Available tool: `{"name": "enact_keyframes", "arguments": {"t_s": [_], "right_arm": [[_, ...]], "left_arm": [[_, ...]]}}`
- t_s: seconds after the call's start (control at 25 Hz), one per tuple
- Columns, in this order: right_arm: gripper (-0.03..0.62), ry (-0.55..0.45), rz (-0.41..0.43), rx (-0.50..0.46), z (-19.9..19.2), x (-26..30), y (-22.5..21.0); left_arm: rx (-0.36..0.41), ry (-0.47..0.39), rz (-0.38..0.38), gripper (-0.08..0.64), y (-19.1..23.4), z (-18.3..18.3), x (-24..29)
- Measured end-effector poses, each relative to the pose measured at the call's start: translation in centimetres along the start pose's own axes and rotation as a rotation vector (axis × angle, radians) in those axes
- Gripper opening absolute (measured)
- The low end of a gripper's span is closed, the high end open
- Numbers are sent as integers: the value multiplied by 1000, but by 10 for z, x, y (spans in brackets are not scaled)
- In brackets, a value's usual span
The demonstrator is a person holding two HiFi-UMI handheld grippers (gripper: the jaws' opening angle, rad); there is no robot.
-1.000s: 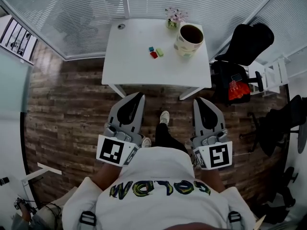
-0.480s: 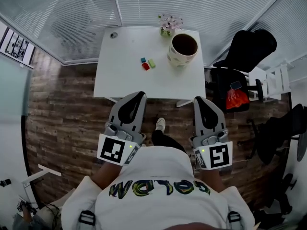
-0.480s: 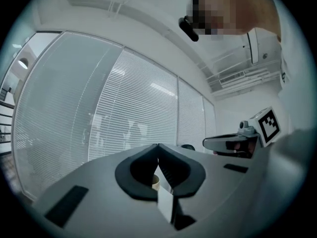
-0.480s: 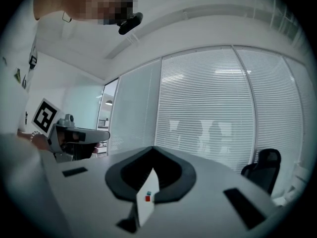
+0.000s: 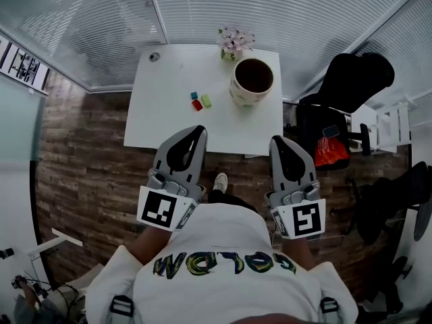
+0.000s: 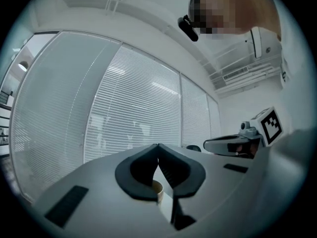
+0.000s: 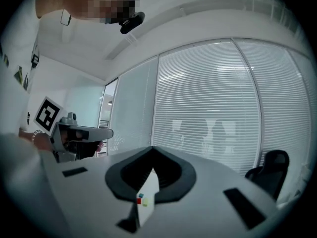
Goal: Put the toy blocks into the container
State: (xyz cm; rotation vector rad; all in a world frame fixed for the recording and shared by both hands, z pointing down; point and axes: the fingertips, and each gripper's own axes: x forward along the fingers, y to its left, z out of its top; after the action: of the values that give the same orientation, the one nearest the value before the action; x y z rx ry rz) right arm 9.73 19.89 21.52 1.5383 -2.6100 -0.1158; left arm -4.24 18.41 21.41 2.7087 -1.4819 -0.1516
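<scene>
Hovering at the desk's [image 5: 162,106] near edge: left gripper [image 5: 199,132] and right gripper [image 5: 277,142], both closed, empty. Toy blocks [image 5: 197,100] mid-desk, straight ahead of the left; container [image 5: 252,81] just beside them.

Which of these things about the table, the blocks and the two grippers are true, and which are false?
1. The three toy blocks lie on the white table, to the left of the container. True.
2. The red block is already inside the container. False: it lies on the table with the other two, and the container looks empty.
3. The left gripper and the right gripper both have their jaws together and hold nothing. True.
4. The left gripper touches the blocks. False: it is apart from them, by the table's near edge.
5. A small pot of flowers stands just beyond the container. True.
</scene>
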Motion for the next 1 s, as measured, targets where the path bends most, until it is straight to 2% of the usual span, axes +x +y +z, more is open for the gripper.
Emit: {"name": "enact_keyframes", "arguments": {"t_s": [0.36,0.68,1.0], "right_arm": [[9,2,44,1,-9,16,-32],[9,-1,77,2,-8,23,-29],[9,-3,76,-14,-6,43,-30]], "left_arm": [[8,14,39,12,-4,-8,32],[15,22,53,12,-1,-8,35],[13,16,48,12,16,-9,47]]}}
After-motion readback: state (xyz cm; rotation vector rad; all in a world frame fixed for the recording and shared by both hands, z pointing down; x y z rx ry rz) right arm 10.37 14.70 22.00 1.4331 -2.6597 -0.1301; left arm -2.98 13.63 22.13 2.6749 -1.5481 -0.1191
